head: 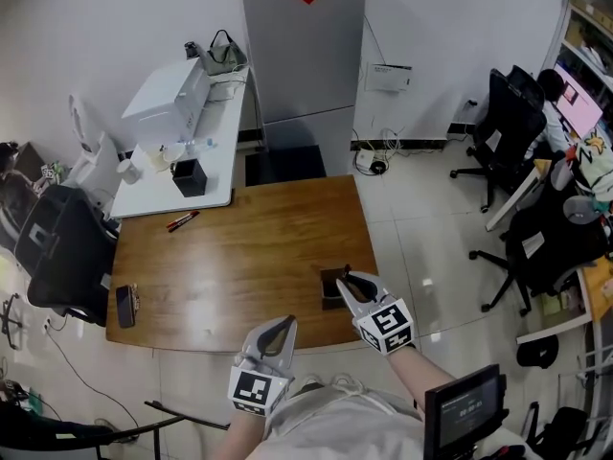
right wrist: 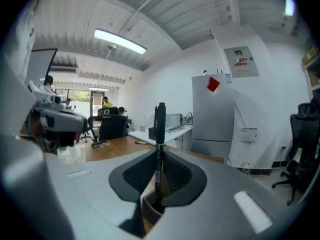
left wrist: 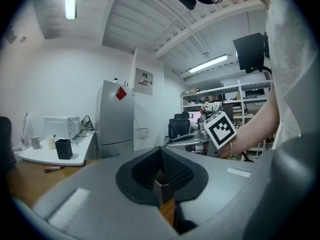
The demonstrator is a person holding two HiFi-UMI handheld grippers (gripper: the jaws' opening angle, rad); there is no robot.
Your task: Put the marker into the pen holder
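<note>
A black marker (right wrist: 159, 126) stands upright between my right gripper's (right wrist: 159, 160) jaws, which are shut on its lower half. In the head view that right gripper (head: 348, 280) hangs just over a dark brown open pen holder (head: 331, 287) near the wooden table's (head: 249, 257) front right edge. The holder's brown rim (right wrist: 148, 211) shows directly below the jaws, with the marker's lower end at or inside its opening. My left gripper (head: 285, 324) hovers at the table's front edge, left of the holder. Its jaws (left wrist: 160, 156) are closed together with nothing between them.
A red marker (head: 182, 221) lies at the table's far left, and a phone (head: 125, 306) at its front left corner. A white side table (head: 215, 175) behind carries a black box (head: 189, 177) and a printer (head: 170, 97). Office chairs (head: 503, 127) stand at the right.
</note>
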